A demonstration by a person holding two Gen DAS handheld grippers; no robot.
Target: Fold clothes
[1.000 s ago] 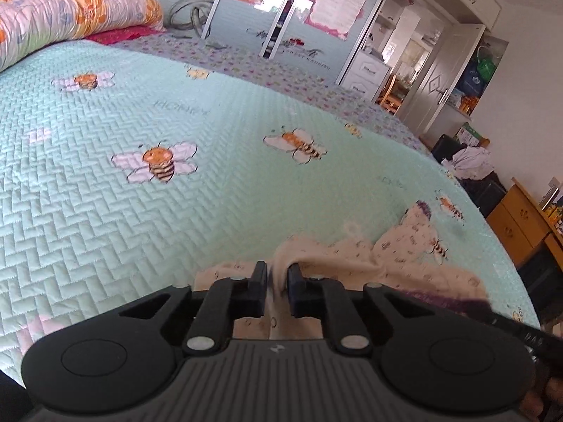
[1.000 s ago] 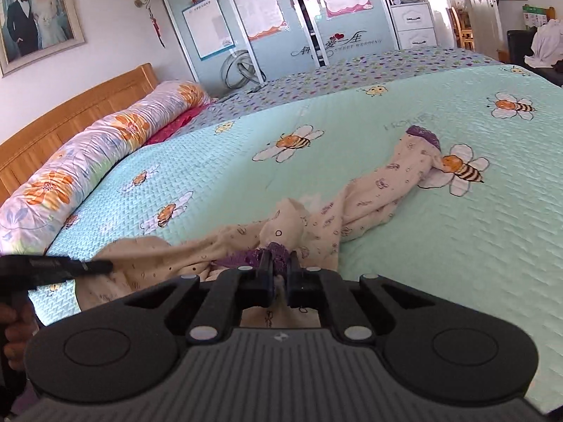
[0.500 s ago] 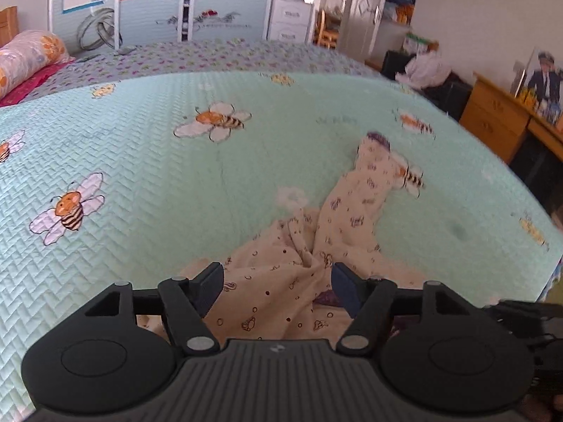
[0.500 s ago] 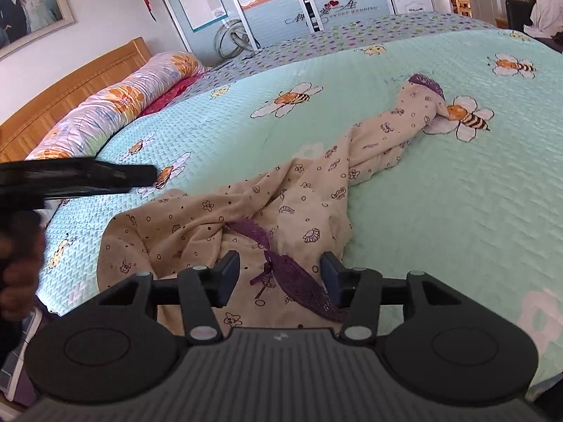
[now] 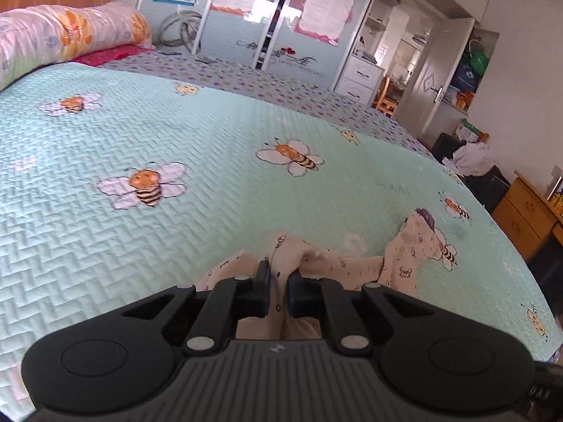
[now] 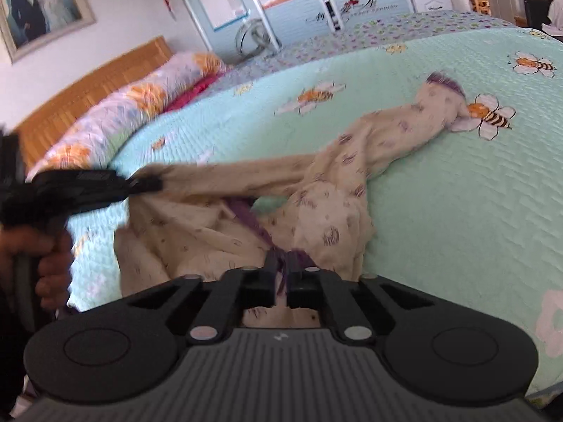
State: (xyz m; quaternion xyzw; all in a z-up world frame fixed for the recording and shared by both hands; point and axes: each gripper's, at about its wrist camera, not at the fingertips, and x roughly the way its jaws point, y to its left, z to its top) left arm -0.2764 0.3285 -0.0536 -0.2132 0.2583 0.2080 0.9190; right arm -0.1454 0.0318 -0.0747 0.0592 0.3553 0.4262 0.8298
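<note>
- The left gripper (image 5: 278,283) sits at the near edge of the bed, its jaws pinched narrow on a raised fold of the garment (image 5: 292,256). The jaws have just been closing, and cream cloth fills the slit between them.
- The right gripper (image 6: 281,274) has its jaws drawn close on the garment's (image 6: 330,218) purple trim (image 6: 258,227). They too have just been closing, with the trim and some cream cloth caught between them.
- In the right wrist view, the left gripper (image 6: 147,184) shows at the left edge, held by a hand (image 6: 38,260). It lifts one corner of the garment clear of the bed, so the cloth stretches in a taut band from those jaws toward the middle.
- The garment is cream with small dark prints and lies at the near side of the bed. Its near part is bunched and partly raised between the two grippers.
- One long leg or sleeve (image 6: 404,130) trails away across the bedspread (image 6: 457,193) to the far right. It ends in a purple cuff (image 6: 445,82) just beside a printed bee (image 6: 489,116).
- The bedspread is pale green and quilted, with bees scattered over it.
- Farther off, a floral bolster (image 5: 63,35) lies along the wooden headboard (image 6: 91,95).
- Beyond the bed stands a wardrobe (image 5: 253,21) with papers stuck on its doors.
- At the far right of the left wrist view a wooden cabinet (image 5: 524,214) stands by the wall.
</note>
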